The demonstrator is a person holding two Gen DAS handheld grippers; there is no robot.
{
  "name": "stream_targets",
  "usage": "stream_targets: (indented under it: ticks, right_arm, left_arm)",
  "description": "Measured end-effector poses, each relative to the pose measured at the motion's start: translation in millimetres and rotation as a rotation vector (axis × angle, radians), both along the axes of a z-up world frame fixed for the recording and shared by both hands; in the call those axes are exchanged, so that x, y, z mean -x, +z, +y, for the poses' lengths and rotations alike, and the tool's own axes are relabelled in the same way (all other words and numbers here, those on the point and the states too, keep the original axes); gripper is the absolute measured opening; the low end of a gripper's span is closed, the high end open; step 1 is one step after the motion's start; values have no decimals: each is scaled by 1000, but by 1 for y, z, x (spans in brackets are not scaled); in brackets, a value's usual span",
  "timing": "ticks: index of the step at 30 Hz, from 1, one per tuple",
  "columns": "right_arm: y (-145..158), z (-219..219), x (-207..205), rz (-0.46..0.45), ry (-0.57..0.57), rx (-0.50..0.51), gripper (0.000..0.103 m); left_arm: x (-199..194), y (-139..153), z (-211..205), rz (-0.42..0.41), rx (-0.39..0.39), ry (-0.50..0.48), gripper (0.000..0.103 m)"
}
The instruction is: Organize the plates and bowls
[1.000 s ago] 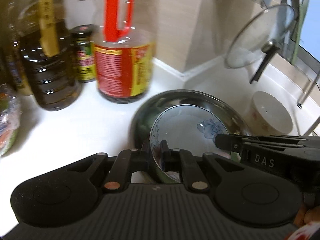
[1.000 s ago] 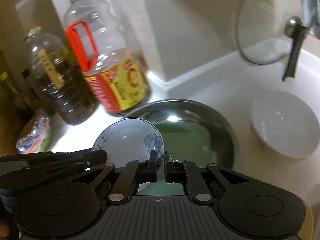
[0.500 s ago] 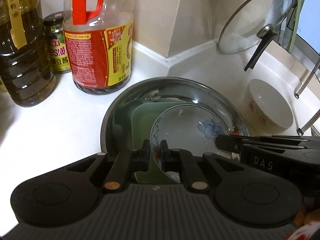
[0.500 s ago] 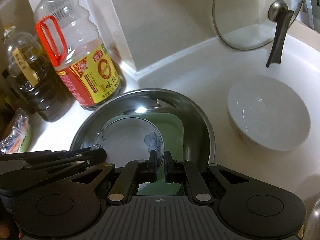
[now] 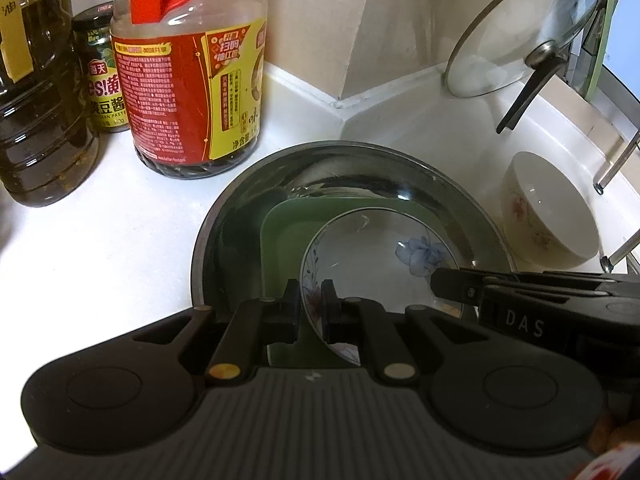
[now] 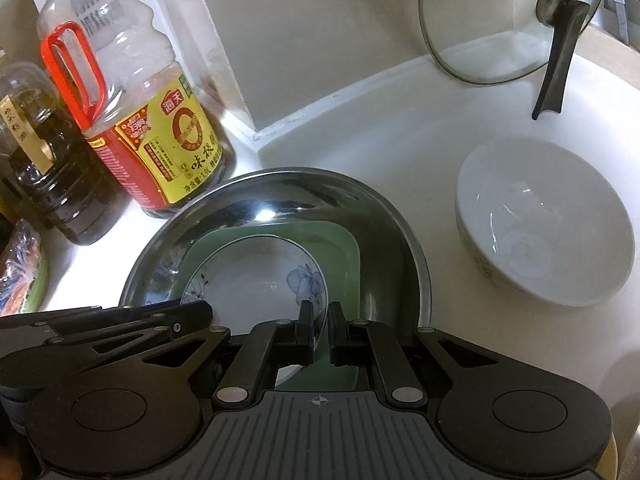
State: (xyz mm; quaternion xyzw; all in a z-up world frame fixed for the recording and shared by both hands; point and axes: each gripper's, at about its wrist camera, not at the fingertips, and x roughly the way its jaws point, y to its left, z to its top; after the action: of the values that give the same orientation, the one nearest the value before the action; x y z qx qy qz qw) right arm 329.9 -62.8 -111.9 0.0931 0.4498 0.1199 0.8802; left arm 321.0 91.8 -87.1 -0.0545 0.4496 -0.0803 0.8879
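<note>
Low centre of left wrist view: left gripper [image 5: 311, 307], fingers narrow, pinching the near-left rim of the floral bowl [image 5: 376, 260]. Right wrist view, low centre: right gripper [image 6: 319, 330], fingers also narrow, clamped on the bowl's [image 6: 256, 276] right rim. Each gripper shows as a black arm in the other's view, at the lower edge. Bowl sits w/ both rims gripped, over a green square plate [image 5: 288, 232] which lies inside the steel basin [image 5: 344, 150]; can't tell if bowl's base touches the plate. Centre right, beside the basin but apart: white bowl [image 6: 548, 220], upright on the white counter [image 5: 100, 232]. Upper left: red-handled sauce bottle [image 5: 188, 68] just behind basin, dark oil bottle [image 5: 36, 92] and small jar [image 5: 102, 68] further left. Upper right, far: glass pot lid [image 5: 520, 32] leaning on the wall.
</note>
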Motion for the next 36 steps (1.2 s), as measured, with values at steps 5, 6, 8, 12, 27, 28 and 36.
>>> stream_targets:
  ticks: [5,6,8,12,27,28,36]
  right_arm:
    - [-2,1,-4,12,-11,0,7]
    - [-2,1,-5,16,-14,1,7]
    - [-3,1,-5,20,-19,3,7]
    - [-2,2,-4,18,-29,16,7]
    - [34,-21,39,-121,-12,-77,61]
    - [36,-25,45,-126,-14,-90,62]
    - [51,-53,98,-184,-4,-133,62]
  left_arm:
    - [-3,0,0,2,3,-3,8]
    - [-4,-1,0,2,3,-5,8]
    - [-5,0,0,3,3,-8,8]
    - [-6,1,-1,6,12,-21,10]
    - [37,40,5,-110,-32,-18,27]
    - [42,43,4,-116,-39,-18,28]
    - [89,56,-5,-147,-99,-9,29]
